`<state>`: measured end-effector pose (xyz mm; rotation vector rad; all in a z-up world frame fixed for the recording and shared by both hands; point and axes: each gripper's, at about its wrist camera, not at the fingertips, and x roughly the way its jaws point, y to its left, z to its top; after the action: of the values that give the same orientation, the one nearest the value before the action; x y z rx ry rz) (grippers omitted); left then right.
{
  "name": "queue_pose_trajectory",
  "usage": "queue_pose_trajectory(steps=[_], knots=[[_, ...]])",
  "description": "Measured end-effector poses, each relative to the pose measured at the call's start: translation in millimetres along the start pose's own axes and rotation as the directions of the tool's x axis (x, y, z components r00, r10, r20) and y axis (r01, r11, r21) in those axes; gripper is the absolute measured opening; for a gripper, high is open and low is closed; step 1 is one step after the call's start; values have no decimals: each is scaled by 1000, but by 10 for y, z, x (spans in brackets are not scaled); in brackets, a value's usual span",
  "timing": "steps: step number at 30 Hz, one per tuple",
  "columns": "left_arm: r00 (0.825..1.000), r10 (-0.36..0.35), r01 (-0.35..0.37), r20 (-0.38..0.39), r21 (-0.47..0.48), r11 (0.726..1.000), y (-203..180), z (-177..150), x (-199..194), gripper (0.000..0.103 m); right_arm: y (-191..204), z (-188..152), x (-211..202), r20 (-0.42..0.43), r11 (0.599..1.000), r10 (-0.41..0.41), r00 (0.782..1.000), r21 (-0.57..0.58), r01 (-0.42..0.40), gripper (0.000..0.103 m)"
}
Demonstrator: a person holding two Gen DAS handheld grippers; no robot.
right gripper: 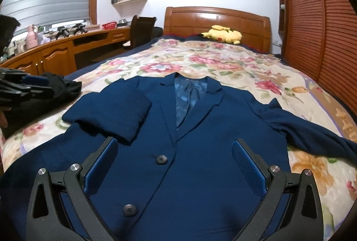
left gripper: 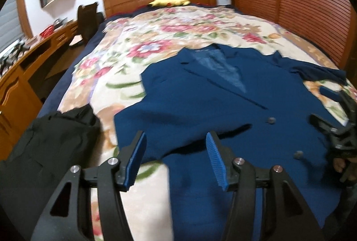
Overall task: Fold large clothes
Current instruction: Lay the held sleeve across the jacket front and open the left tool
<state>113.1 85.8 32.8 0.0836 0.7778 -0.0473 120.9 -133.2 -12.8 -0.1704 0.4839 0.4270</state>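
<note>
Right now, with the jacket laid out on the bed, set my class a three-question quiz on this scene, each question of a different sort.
1. True or false: the left sleeve of the blue jacket is already folded across its front.
2. Multiple choice: what lies by the headboard? A) a pillow B) a yellow plush toy C) a hat
3. Fill in: both the left gripper and the right gripper hover above the jacket with fingers ____.

Key: 1 true; 2 B; 3 open. The other sleeve lies spread out on the floral bedspread.
</note>
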Motion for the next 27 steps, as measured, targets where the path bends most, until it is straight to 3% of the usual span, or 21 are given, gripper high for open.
queue_pose_trajectory(steps=[15, 27], knots=[[987, 37, -69, -155, -204, 976, 713, -298, 888, 55, 131, -54, 187, -48, 998, 60, 997, -27, -61, 103], [975, 10, -65, -224, -242, 968, 804, -413, 1157, 56, 146, -65, 221, -63, 997, 71, 995, -32, -73, 103]])
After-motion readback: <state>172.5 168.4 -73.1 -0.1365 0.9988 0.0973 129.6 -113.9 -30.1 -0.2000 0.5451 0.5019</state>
